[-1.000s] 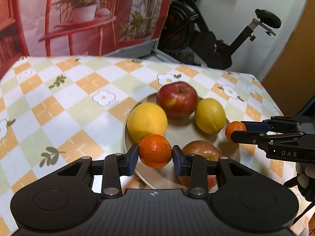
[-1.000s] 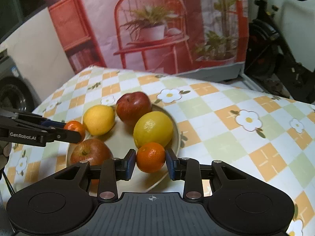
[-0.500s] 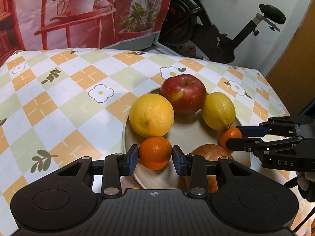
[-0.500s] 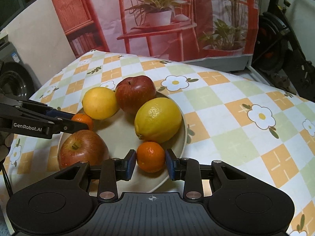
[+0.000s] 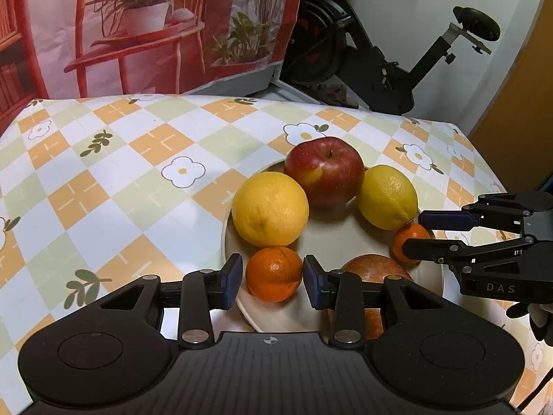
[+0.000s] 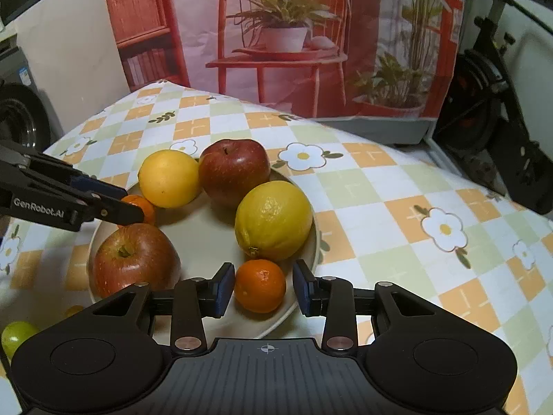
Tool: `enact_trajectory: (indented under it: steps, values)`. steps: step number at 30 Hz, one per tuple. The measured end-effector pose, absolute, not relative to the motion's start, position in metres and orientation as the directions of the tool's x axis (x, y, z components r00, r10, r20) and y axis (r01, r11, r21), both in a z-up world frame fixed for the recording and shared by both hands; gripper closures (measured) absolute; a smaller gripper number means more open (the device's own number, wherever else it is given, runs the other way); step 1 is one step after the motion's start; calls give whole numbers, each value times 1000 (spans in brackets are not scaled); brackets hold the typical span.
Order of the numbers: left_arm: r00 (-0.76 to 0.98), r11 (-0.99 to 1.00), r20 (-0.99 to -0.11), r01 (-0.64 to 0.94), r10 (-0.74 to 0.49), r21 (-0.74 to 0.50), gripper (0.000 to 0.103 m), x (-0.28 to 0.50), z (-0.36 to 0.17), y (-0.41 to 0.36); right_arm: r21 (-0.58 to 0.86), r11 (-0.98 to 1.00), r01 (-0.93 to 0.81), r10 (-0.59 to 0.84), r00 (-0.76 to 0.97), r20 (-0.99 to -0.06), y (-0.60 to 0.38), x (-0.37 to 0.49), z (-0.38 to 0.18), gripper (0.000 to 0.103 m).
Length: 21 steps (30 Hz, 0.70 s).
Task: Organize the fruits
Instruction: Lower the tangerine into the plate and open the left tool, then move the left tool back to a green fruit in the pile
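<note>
Beige ceramic makes up the plate (image 5: 345, 238), which stands on a table (image 5: 138, 190) covered with an orange, green and white checked cloth with a flower print. Six fruits are on or over the plate: a red far apple (image 5: 325, 171), a second red near apple (image 5: 373, 269), a lemon (image 5: 387, 197), a round yellow citrus (image 5: 269, 214) and two mandarins.

The left gripper (image 5: 273, 276) is closed to a narrow gap on the left-hand mandarin (image 5: 274, 273), its blue pads against the fruit's sides. This mandarin is at the plate's edge, just in front of the yellow citrus and beside the near apple. Whether it rests on the plate or hangs just above it I cannot tell.

The right gripper (image 6: 264, 285) straddles the right-hand mandarin (image 6: 261, 285), which sits on the plate just beside the lemon, at the rim. Its jaws have just been opening: they are still narrow, but a sliver of space shows between one pad and the peel, so the fruit lies between them without being squeezed.

Seen from the right wrist, the left gripper's fingers reach in across the plate's other side. A small green fruit (image 6: 15, 337) lies on the table off the plate. An exercise bike (image 5: 380, 65) and a printed backdrop (image 5: 155, 27) of red furniture and potted plants stand behind the table.
</note>
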<state>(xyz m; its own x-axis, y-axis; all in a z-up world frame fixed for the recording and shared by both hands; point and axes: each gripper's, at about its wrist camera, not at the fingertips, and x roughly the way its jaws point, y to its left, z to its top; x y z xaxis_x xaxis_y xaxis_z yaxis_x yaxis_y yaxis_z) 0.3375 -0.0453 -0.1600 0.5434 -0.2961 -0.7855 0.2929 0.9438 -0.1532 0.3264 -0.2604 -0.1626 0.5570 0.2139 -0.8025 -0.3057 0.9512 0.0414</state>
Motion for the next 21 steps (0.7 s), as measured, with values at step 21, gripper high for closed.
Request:
enact_trajectory:
  steps: [21]
  values:
    - [653,967,-718,223,-240,-121,61,300,-119,-17,33,966,-256,198,652,-732,-259,283,-129,67]
